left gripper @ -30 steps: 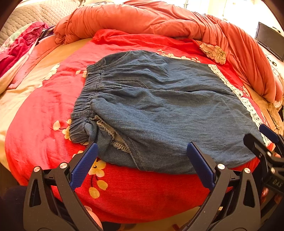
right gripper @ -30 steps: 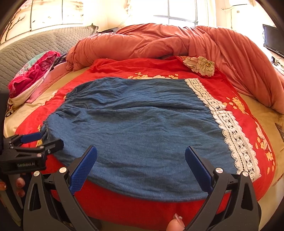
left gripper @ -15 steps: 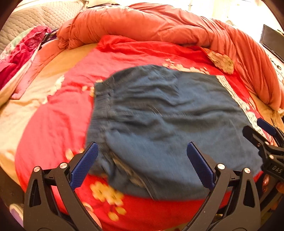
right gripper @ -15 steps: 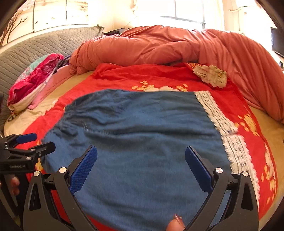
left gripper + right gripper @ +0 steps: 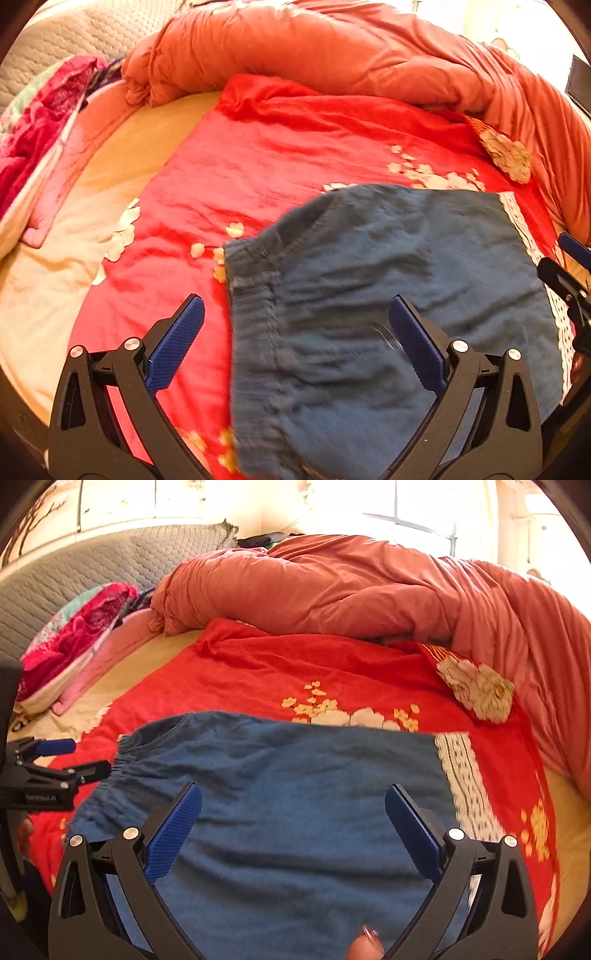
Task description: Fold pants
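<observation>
Now the denim pants [image 5: 295, 812] lie flat at the near edge of the red bedspread [image 5: 295, 664], under both wide-open, empty grippers: left [image 5: 295, 345], right [image 5: 293, 827].

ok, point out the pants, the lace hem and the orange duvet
pants [image 5: 295, 797], right wrist view, middle of the denim
lace hem [image 5: 461, 771], right wrist view, mid strip
orange duvet [image 5: 332, 59], left wrist view, top of the bunched roll

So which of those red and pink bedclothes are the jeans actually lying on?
The bright red sheet with yellow and white flowers. The denim pants rest flat on it; the plain salmon duvet is bunched behind, and the pink pile sits off left.
</observation>
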Motion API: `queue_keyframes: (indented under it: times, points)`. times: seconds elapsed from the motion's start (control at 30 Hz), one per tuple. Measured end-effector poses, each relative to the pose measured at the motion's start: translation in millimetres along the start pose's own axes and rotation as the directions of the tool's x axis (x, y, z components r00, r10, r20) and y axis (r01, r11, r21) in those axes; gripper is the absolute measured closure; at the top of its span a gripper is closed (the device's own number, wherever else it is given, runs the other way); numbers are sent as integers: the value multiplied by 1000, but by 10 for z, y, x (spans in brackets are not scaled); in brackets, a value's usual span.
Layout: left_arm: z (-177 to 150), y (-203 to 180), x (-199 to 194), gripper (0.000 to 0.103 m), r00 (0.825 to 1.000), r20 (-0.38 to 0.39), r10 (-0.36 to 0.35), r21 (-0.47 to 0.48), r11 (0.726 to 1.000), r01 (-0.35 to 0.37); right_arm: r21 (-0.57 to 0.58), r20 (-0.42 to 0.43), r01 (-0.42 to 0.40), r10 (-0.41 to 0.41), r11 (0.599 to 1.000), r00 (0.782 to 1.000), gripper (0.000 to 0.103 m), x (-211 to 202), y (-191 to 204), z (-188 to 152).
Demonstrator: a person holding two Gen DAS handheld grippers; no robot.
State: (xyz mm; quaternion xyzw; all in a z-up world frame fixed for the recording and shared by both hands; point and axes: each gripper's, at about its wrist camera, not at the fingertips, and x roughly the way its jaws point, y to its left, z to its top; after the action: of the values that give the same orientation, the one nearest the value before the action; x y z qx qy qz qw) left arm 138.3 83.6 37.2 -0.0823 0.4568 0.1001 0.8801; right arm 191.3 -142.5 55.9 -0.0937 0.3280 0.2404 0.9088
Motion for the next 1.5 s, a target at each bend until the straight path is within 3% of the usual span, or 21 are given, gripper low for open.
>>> queue_keyframes:
  times: [0.13, 0.3, 0.37, 0.53, 0.7, 0.77, 0.83, 0.97, 1.1, 1.2, 1.37, 1.43, 1.5]
  points:
    - [89, 258, 238, 9, 999, -38, 10, -36, 999, -11, -40, -34, -28, 26, 999, 999, 4, 264, 11, 156]
    - [172, 481, 417, 9, 1000, -24, 20, -28, 999, -21, -85, -75, -106, 100, 991, 992, 4, 585, 88, 352]
    - [199, 516, 507, 10, 999, -28, 30, -13, 999, -30, -142, -85, -98, 86, 985, 993, 4, 736, 154, 421]
    - [261, 541, 758, 31, 998, -53, -19, 15, 1000, 20, -230, -177, -120, 80, 966, 981, 4, 1216, 265, 546]
    - [261, 494, 953, 41, 991, -75, -113, 29, 993, 115, -283, -216, -175, 115, 943, 970, 4, 1526, 357, 635]
    - [263, 467, 968, 51, 990, -71, -119, 41, 992, 122, -327, -225, -200, 129, 924, 966, 4, 1646, 419, 664]
    - [280, 469, 923, 68, 990, -57, -126, 33, 991, 128, -353, -253, -224, 137, 909, 958, 4, 1784, 467, 693]
    - [300, 503, 767, 73, 987, -22, -158, 25, 987, 159, -416, -315, -299, 172, 859, 933, 4, 1946, 632, 725]
    - [288, 447, 602, 74, 990, 23, -136, 78, 988, 134, -504, -323, -324, 173, 800, 930, 5, 2007, 843, 701]
    - [280, 441, 575, 74, 991, 28, -134, 82, 988, 131, -507, -335, -352, 197, 787, 921, 7, 2064, 911, 648]
    - [271, 470, 566, 74, 991, 29, -133, 75, 989, 131, -414, -337, -438, 312, 798, 888, 38, 2097, 840, 546]
    - [271, 466, 543, 74, 991, 37, -131, 78, 989, 128, -377, -325, -458, 348, 805, 879, 64, 2019, 800, 522]
    - [267, 469, 528, 74, 991, 44, -125, 81, 989, 121, -371, -302, -444, 346, 815, 888, 78, 1954, 827, 532]
